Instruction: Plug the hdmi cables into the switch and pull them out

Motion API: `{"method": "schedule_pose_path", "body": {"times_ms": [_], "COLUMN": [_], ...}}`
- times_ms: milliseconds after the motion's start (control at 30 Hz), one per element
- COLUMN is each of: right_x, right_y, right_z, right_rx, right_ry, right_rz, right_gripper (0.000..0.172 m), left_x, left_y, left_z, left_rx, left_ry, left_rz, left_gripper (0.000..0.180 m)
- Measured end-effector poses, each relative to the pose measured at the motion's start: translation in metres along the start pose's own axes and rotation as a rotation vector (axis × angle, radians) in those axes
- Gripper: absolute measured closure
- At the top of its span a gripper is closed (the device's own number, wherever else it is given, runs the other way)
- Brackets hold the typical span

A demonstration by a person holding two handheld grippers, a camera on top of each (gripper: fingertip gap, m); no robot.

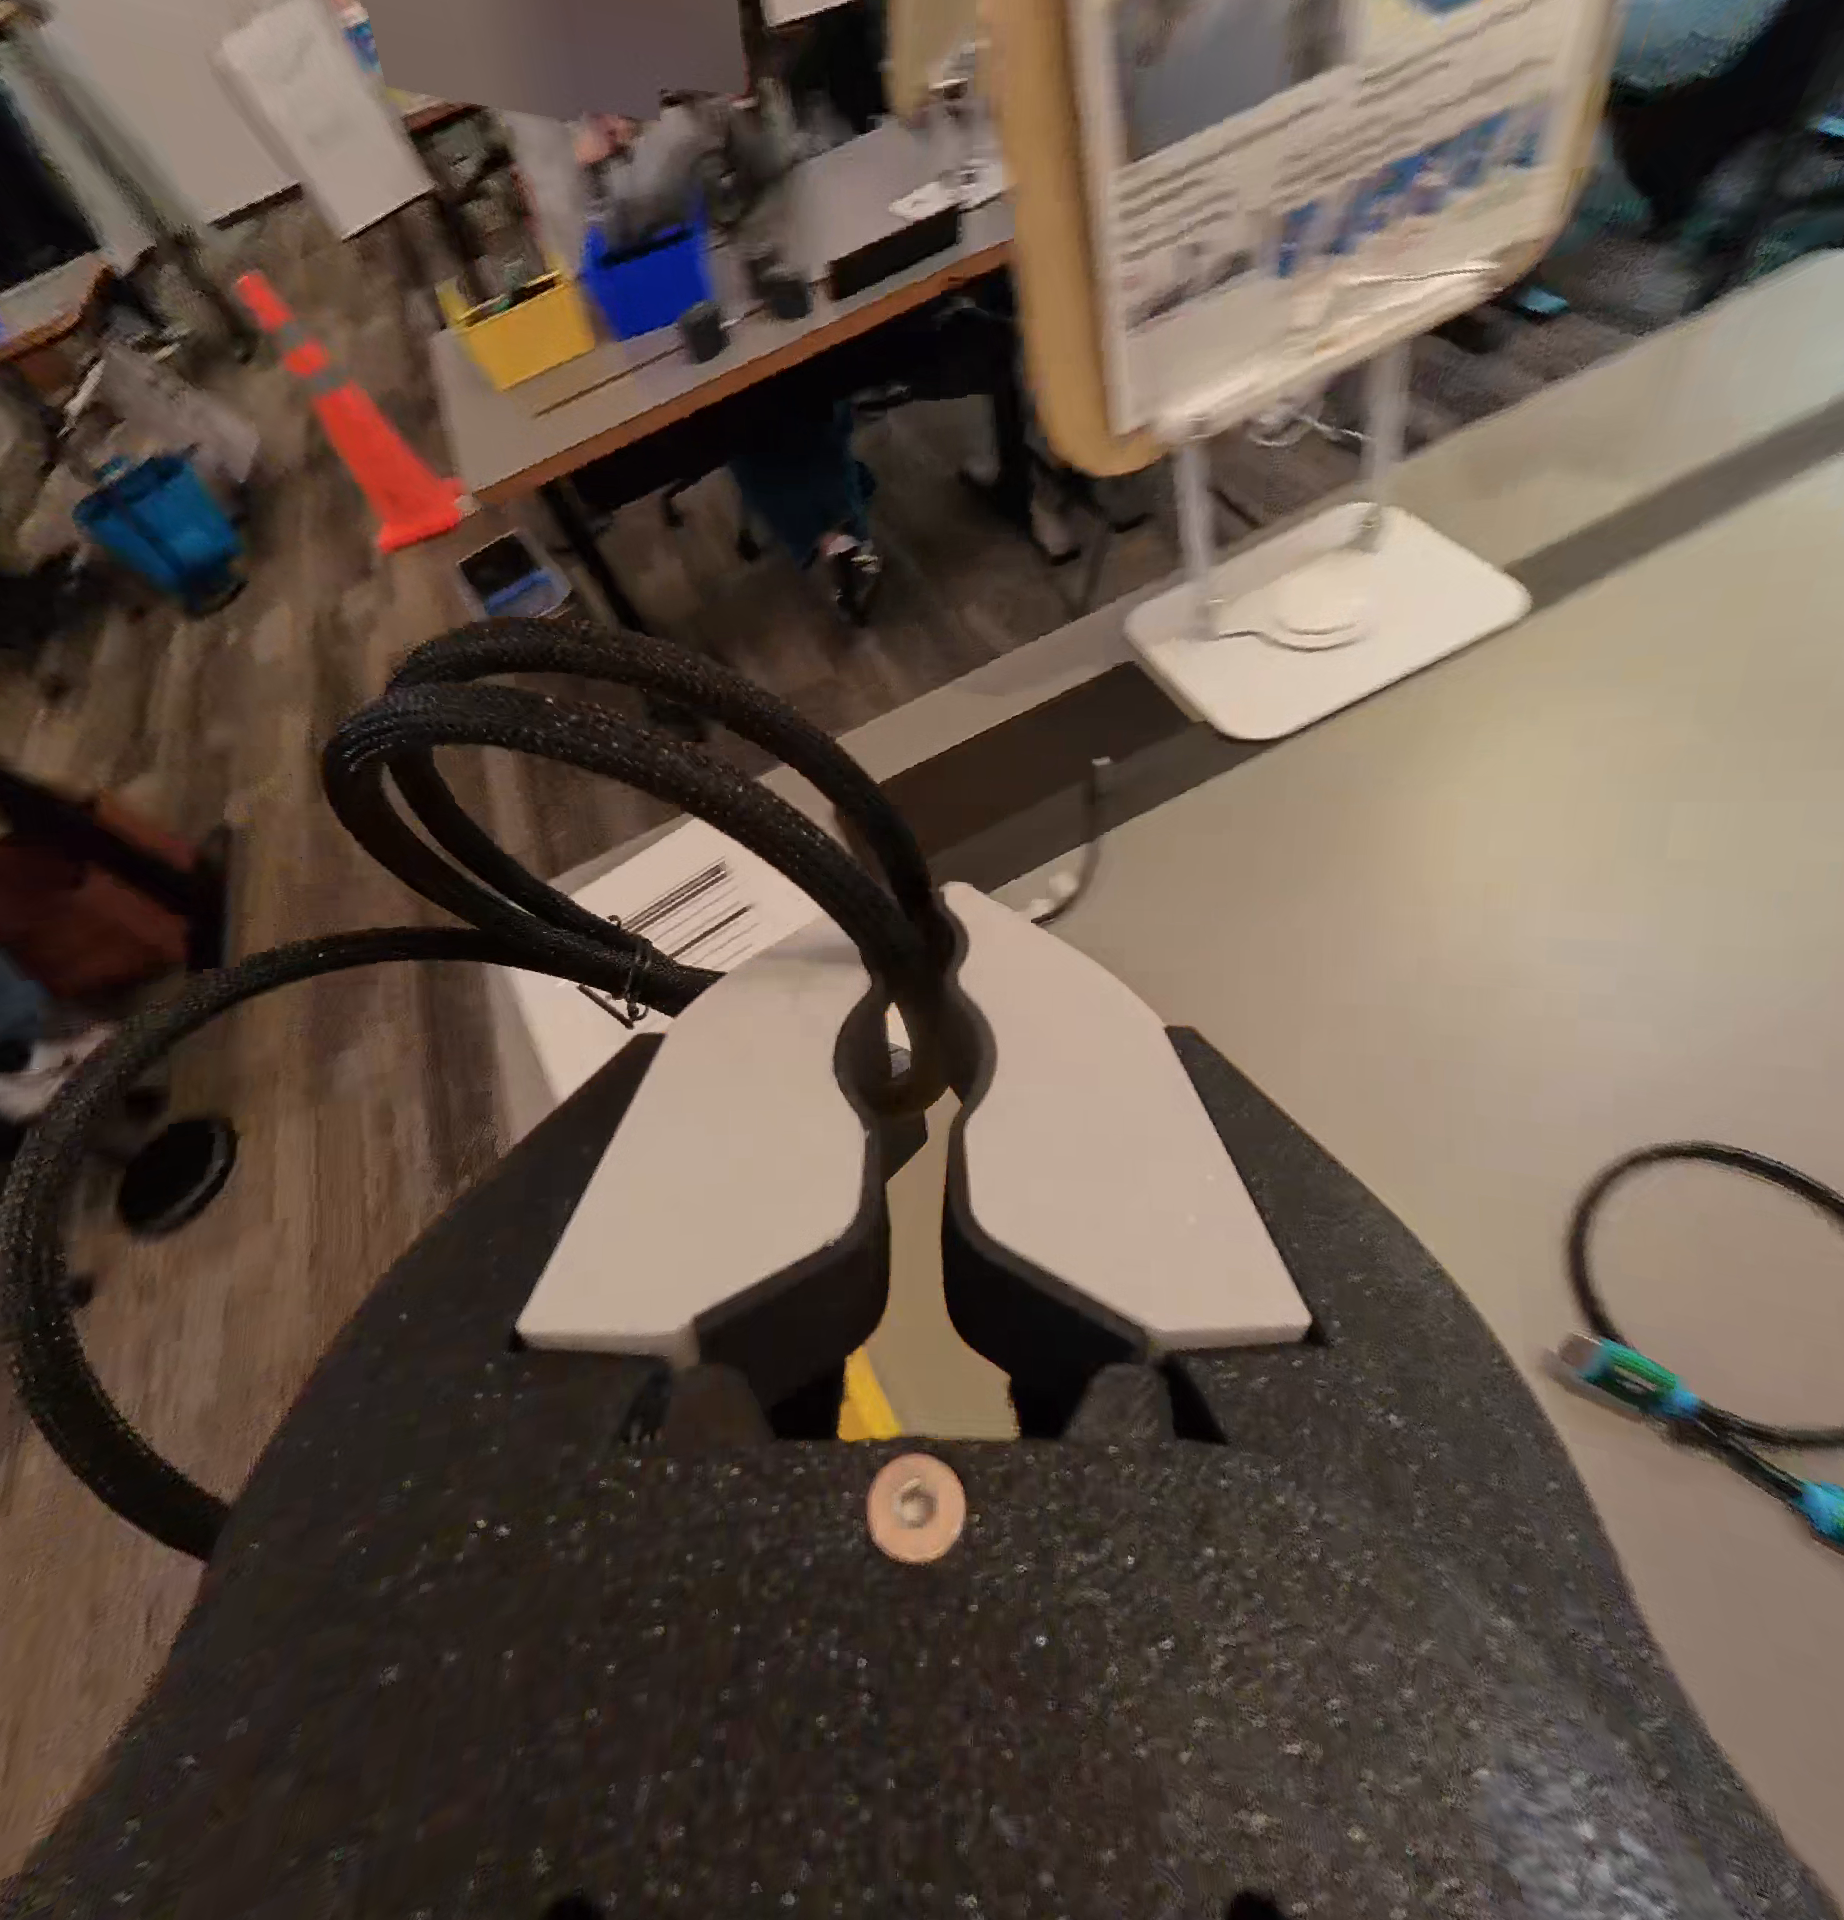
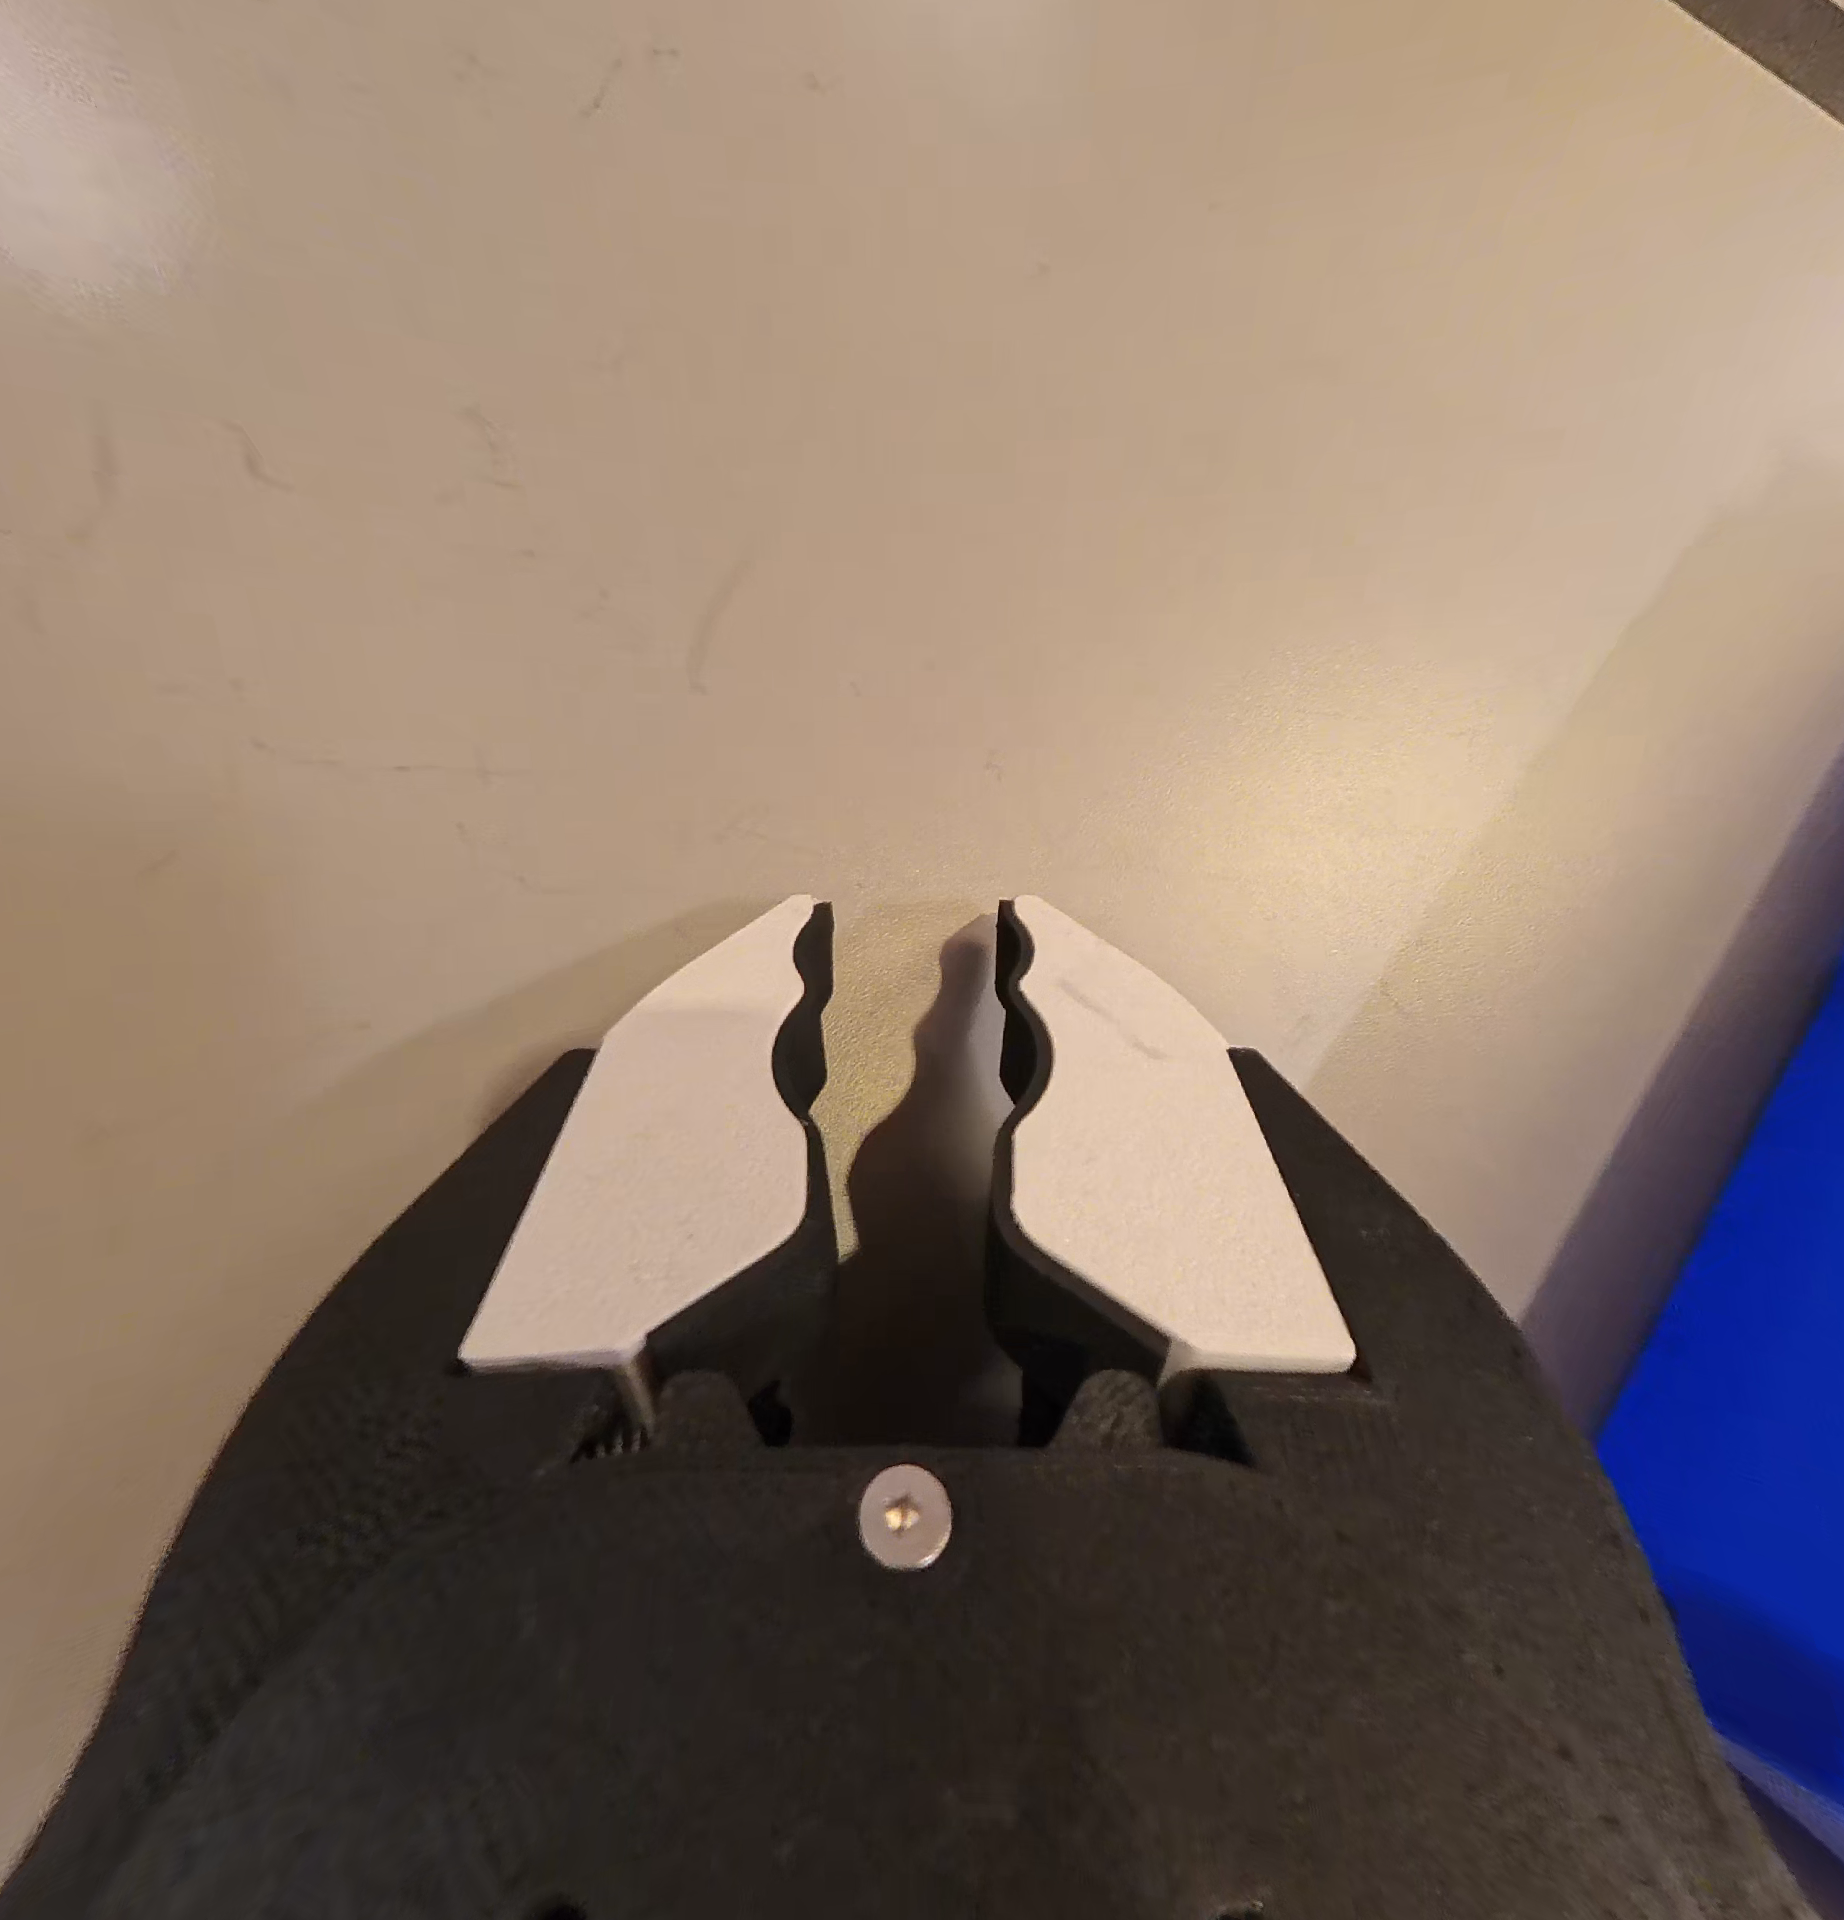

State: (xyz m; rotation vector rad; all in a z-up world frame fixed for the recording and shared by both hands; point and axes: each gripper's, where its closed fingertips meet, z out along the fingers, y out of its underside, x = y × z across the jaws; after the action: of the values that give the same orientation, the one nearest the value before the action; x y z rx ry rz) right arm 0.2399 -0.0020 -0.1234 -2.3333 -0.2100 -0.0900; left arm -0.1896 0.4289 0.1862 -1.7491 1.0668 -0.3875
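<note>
A: Left wrist view puts the black braided cable [image 1: 627, 717] at centre: the left tool [image 1: 928, 935] has its grey fingers [image 1: 772, 1101] nearly together, pinching a strand of that cable in the round notch between them.

B: And the rest of the cable?

A: It loops up and to the left of the fingertips, several turns bundled with a thin tie, and one long strand sweeps down the left edge of the frame, out past the desk [image 1: 1469, 935] and above the floor.

B: So which stage does this look like?

A: I judge it a hold on a lifted coil. Any next move calls for care with that trailing strand.

B: Edges?

A: The desk edge runs diagonally just beyond the fingertips. A white sign stand [image 1: 1333, 644] sits upper right, a thin cable with green-blue plugs [image 1: 1666, 1392] at right.

B: The other tool?

A: Right wrist view: the right tool [image 2: 916, 914] is partly parted, with only bare desk showing between its fingers. A blue bin [image 2: 1749, 1351] lies at right.
</note>
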Motion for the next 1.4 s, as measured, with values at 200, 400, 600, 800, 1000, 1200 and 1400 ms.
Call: {"method": "schedule_pose_path", "body": {"times_ms": [200, 400, 600, 800, 1000, 1200, 1400], "right_x": [0.000, 0.000, -0.001, -0.002, -0.002, -0.002, -0.004], "right_y": [-0.001, -0.002, -0.003, -0.003, -0.003, -0.003, -0.003], "right_z": [-0.001, -0.003, -0.003, -0.004, -0.004, -0.004, -0.004], "right_rx": [0.007, 0.021, 0.028, 0.029, 0.031, 0.034, 0.035], "right_ry": [0.015, 0.044, 0.053, 0.047, 0.052, 0.058, 0.049], "right_rz": [-0.014, -0.042, -0.062, -0.067, -0.071, -0.076, -0.083], "right_gripper": [0.142, 0.142, 0.143, 0.143, 0.143, 0.143, 0.143], "left_x": [0.156, 0.299, 0.403, 0.467, 0.511, 0.524, 0.490], "left_y": [-0.043, -0.031, 0.009, 0.029, 0.041, 0.070, 0.058], "left_z": [0.030, 0.071, 0.108, 0.132, 0.143, 0.147, 0.124], "left_rx": [-0.016, -0.085, -0.207, -0.257, -0.285, -0.320, -0.137], "left_ry": [0.341, 0.693, 0.942, 1.088, 1.185, 1.195, 1.175], "left_rz": [0.181, 0.244, 0.272, 0.284, 0.311, 0.361, 0.286], "left_gripper": [0.176, 0.176, 0.178, 0.180, 0.178, 0.156, 0.132]}}
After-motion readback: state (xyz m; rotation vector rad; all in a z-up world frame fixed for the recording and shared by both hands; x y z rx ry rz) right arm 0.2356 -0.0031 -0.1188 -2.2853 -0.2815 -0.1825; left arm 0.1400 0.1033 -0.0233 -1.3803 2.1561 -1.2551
